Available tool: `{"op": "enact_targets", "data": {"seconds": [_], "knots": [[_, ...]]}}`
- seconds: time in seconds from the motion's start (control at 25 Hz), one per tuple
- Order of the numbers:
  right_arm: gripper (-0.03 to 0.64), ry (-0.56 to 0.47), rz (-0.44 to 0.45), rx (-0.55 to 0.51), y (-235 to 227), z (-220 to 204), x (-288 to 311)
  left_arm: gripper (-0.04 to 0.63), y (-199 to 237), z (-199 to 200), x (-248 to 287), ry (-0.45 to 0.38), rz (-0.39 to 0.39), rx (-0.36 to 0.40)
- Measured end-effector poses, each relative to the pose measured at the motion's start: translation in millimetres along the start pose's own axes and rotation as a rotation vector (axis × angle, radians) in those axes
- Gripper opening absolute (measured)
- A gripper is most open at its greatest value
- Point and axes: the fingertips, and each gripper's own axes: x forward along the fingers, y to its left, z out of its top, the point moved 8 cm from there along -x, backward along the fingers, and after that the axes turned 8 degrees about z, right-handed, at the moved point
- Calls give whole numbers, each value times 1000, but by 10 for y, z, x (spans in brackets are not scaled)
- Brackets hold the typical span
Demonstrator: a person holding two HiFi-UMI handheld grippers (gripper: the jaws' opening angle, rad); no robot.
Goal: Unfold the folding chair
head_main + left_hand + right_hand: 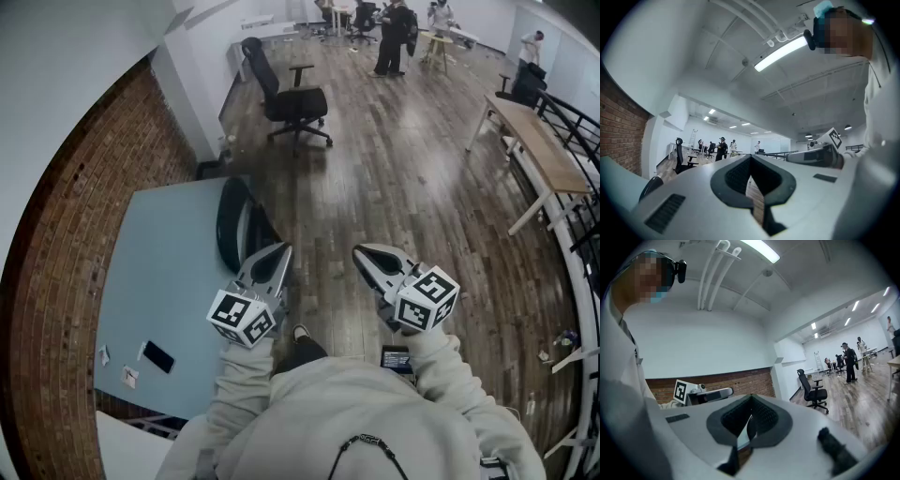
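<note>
The folding chair (236, 225) is black and folded flat. It stands upright against the right edge of the light blue table (169, 272), just ahead of my left gripper (277, 251). Its dark rounded top also shows in the left gripper view, folding chair (649, 186). My left gripper (751, 161) is shut with nothing between its pads and points level. To the right of the chair and apart from it, my right gripper (362, 251) is also shut and empty. In the right gripper view, the right gripper (751, 405) points level, with the left gripper (707, 395) beside it.
A black office chair (292, 101) stands further along the wood floor. A brick wall (66, 244) borders the table on the left. A phone (157, 356) lies on the table. A long wooden bench table (539, 150) and a railing (574, 225) run along the right. People (392, 37) stand far off.
</note>
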Motion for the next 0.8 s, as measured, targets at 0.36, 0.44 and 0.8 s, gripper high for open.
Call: {"op": "enact_targets", "data": {"seconds": [0.36,0.44,0.8], "knots": [[8,29,-12,-6,-847,22,840,5,1110,-50,595,-3,52,23],[8,42,-14,1,-1103,24,1142,5,1434,-54,721,14,65,55],[8,47,-95,65,-2408,261,2549,5,3098,-155,1448,102,69,31]]}}
